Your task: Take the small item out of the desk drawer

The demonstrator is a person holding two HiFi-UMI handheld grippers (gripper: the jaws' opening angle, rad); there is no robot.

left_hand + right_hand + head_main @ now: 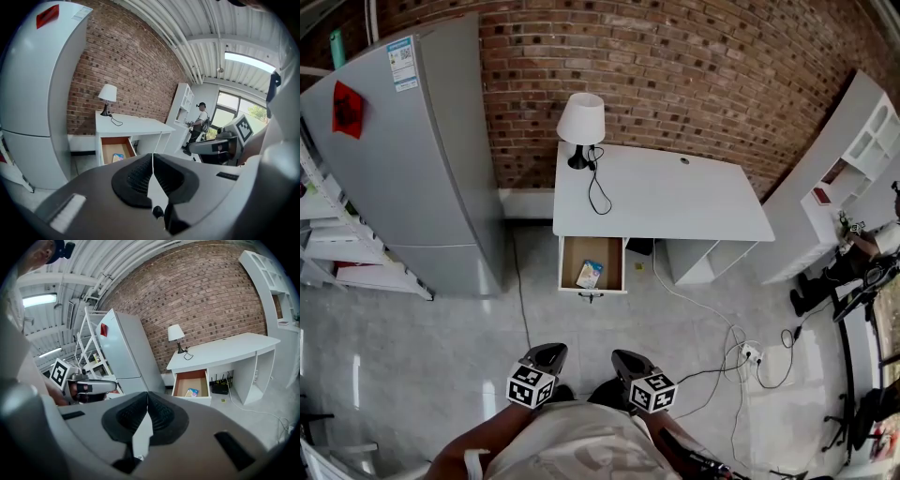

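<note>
approach step: the small item (590, 274) lay inside the open desk drawer (564, 266), well apart from both tools. the left gripper (546, 356) and right gripper (628, 360) were fully closed, holding nothing. next move: close in, then open one gripper above the item.

A loft-style home workroom: bare brick wall (675, 75), white desk (694, 202) with lamp (581, 120), grey refrigerator (422, 169), white shelving (853, 159).
</note>
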